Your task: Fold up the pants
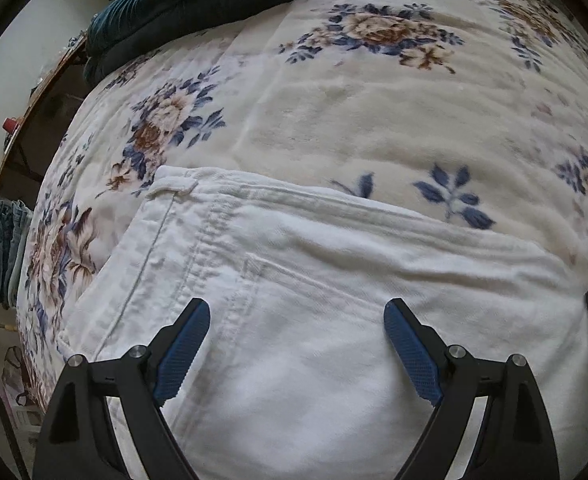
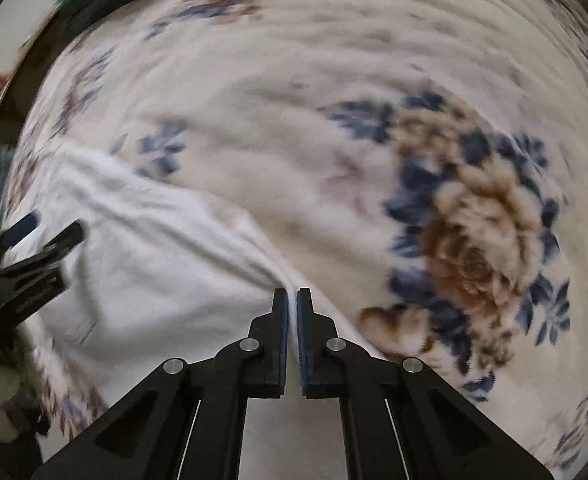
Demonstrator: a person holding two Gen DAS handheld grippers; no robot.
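Note:
White pants [image 1: 314, 280] lie flat on a floral blanket [image 1: 374, 112], waistband and belt loop at the far left. My left gripper [image 1: 296, 312] is open and hovers just over the seat of the pants, holding nothing. In the right wrist view the pants [image 2: 141, 264] spread to the left. My right gripper [image 2: 291, 300] is shut on a raised ridge of the white fabric at the pants' right edge. The left gripper also shows at the left of the right wrist view [image 2: 49, 228], open. The right wrist view is blurred by motion.
A dark teal blanket [image 1: 197, 4] is bunched at the far end of the bed. Folded blue jeans [image 1: 5, 256] hang off the left side. A wooden shelf with a red-capped bottle [image 1: 11, 124] stands by the wall at left.

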